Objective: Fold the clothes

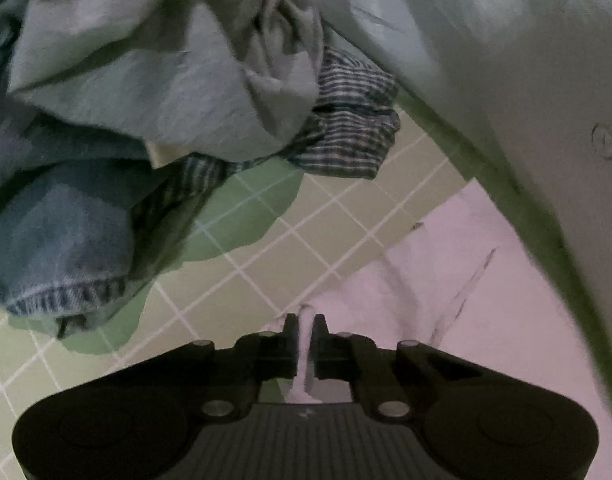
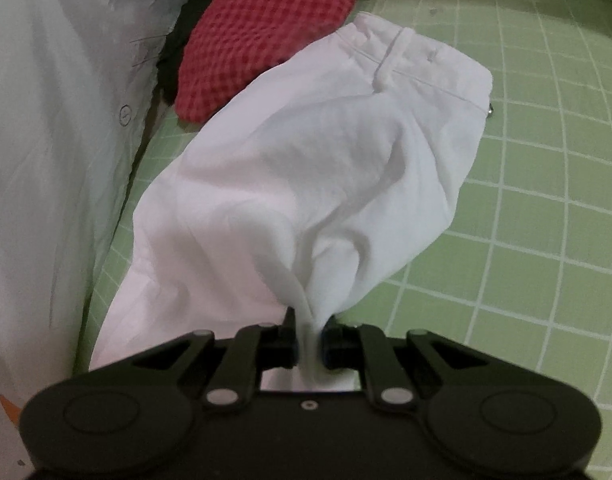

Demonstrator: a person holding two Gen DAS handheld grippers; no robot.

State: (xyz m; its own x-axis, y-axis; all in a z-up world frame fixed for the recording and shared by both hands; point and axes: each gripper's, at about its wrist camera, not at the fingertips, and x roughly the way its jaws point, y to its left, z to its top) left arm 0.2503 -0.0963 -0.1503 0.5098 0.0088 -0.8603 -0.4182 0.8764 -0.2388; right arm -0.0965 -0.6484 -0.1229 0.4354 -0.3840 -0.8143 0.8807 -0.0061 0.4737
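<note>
Left gripper (image 1: 305, 332) pinches a fold of white trousers (image 1: 446, 280) on the green grid mat (image 1: 326, 216); beyond, denim (image 1: 57, 236) and striped cloth (image 1: 346, 136) piled. Right gripper (image 2: 309, 330) pinches the trousers (image 2: 306, 168) too; only its view shows their waistband and a red checked garment (image 2: 265, 32) toward the mat's far edge.

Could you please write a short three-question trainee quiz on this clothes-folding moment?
1. True or false: the right gripper is pinching the white trousers.
2. Which pattern has the red cloth beyond the trousers: A stripes, B checks, C dots?
3. What does the left gripper hold?

Key: 1 true. 2 B. 3 A fold of white fabric, pinched between shut jaws over the green grid mat.
</note>
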